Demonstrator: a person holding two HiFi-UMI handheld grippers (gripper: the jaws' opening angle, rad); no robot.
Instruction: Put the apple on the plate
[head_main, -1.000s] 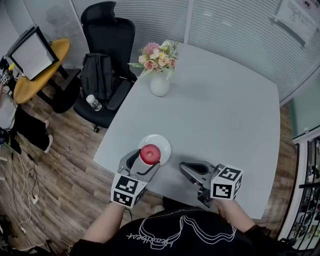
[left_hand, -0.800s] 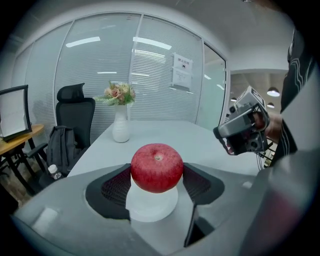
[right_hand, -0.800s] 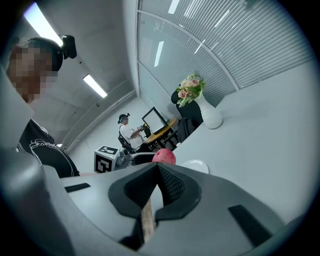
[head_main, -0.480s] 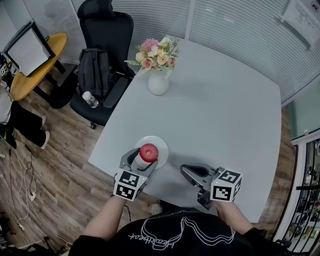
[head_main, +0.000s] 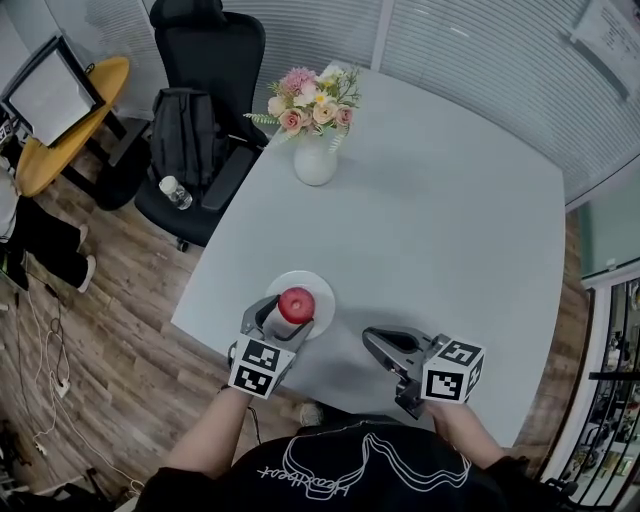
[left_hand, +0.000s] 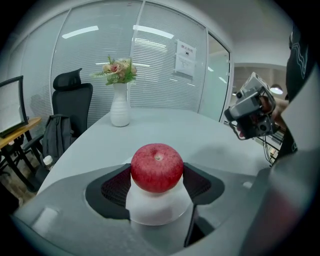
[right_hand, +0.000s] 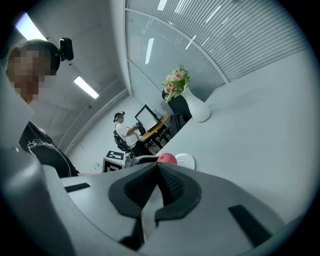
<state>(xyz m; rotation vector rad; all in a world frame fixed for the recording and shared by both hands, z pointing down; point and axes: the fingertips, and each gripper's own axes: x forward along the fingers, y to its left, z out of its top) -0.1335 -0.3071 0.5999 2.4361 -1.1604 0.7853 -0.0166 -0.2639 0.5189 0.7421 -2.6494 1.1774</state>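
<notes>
A red apple (head_main: 296, 303) (left_hand: 157, 167) sits between the pads of my left gripper (head_main: 288, 316) (left_hand: 157, 184), which is shut on it. The apple is right over the small white plate (head_main: 318, 287) (left_hand: 157, 210), near the table's front left edge; I cannot tell whether it touches the plate. My right gripper (head_main: 372, 340) (right_hand: 157, 170) hovers to the right of the plate with its jaws pressed together and nothing in them. The right gripper view shows the apple (right_hand: 167, 159) and plate (right_hand: 186, 161) beyond its jaws.
A white vase of flowers (head_main: 315, 160) stands at the table's far left. Past the grey table (head_main: 440, 230) on the left are a black office chair (head_main: 205, 60), a backpack (head_main: 185, 140), a water bottle (head_main: 173, 192) and a yellow side table (head_main: 60, 150). A person (right_hand: 125, 131) sits there.
The head view has shifted slightly. My left gripper still holds the apple, now nearer the plate's middle. The right gripper has stayed where it was.
</notes>
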